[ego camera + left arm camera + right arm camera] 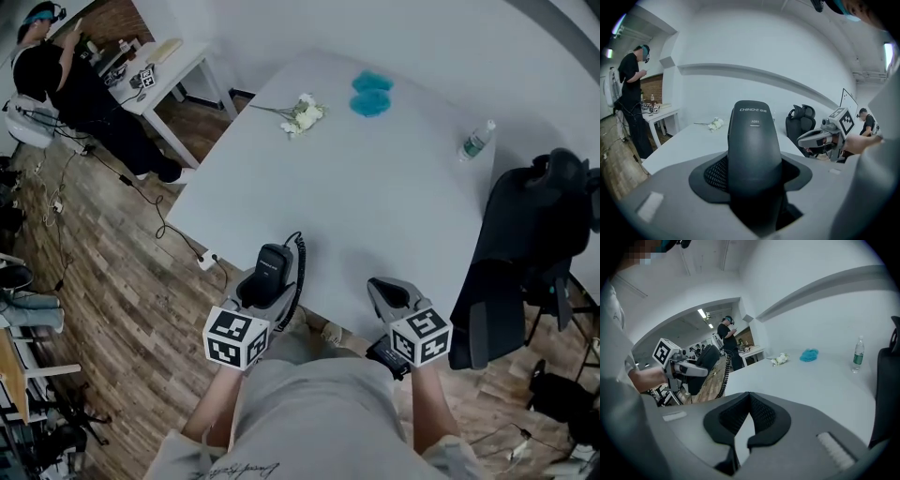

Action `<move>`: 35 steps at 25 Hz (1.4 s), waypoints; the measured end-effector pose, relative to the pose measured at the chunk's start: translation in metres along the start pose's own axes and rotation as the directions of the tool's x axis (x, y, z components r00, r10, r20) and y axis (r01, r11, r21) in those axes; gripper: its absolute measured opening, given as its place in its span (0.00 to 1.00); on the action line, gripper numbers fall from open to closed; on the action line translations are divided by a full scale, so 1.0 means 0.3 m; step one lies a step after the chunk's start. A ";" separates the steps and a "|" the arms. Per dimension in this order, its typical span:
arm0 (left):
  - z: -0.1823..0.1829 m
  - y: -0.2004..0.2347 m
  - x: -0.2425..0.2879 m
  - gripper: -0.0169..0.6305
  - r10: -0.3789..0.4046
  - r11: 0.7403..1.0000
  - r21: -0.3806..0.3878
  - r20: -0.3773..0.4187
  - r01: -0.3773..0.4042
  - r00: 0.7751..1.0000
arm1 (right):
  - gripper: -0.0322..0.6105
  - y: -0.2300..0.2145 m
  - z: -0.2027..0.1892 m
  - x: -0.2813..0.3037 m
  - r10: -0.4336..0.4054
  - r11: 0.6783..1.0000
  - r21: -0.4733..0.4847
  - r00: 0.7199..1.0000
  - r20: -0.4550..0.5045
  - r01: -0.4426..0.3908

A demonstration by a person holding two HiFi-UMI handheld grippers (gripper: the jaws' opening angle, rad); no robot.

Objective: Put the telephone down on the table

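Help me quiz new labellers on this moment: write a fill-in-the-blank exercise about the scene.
1. The left gripper is shut on a black ____ with a coiled cord.
2. Between the right gripper's closed jaws there is ____.
3. On the table, the blue cloth lies between the white flowers and the water ____.
Missing words: telephone; nothing; bottle.

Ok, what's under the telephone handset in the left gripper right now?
The left gripper holds the handset in the air at the near edge of the white table, its coiled cord hanging alongside. The spot straight below is covered by handset and jaws.
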State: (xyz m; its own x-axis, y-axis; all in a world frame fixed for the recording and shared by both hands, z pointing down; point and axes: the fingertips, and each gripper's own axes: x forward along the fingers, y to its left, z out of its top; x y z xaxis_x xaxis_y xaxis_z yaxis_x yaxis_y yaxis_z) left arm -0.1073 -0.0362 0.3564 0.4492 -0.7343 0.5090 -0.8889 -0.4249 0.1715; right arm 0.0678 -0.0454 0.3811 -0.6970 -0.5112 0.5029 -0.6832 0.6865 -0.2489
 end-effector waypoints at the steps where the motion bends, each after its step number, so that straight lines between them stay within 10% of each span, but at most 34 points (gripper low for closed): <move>1: 0.004 0.003 0.012 0.49 -0.011 1.000 0.006 -0.004 0.011 1.000 | 0.06 -0.007 0.002 0.003 -0.011 1.000 0.008 1.000 0.001 0.011; 35: -0.058 0.081 0.344 0.48 -0.159 0.985 0.036 -0.158 0.167 0.975 | 0.06 -0.150 -0.057 0.135 -0.156 0.980 0.122 0.987 -0.037 0.159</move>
State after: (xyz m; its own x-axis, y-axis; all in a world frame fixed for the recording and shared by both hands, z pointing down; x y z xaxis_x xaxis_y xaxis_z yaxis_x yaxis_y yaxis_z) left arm -0.0842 -0.1132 0.4278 0.5649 -0.5645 0.6019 -0.7976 -0.5603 0.2231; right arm 0.0741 -0.0883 0.4268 -0.5735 -0.5922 0.5660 -0.8067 0.5284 -0.2647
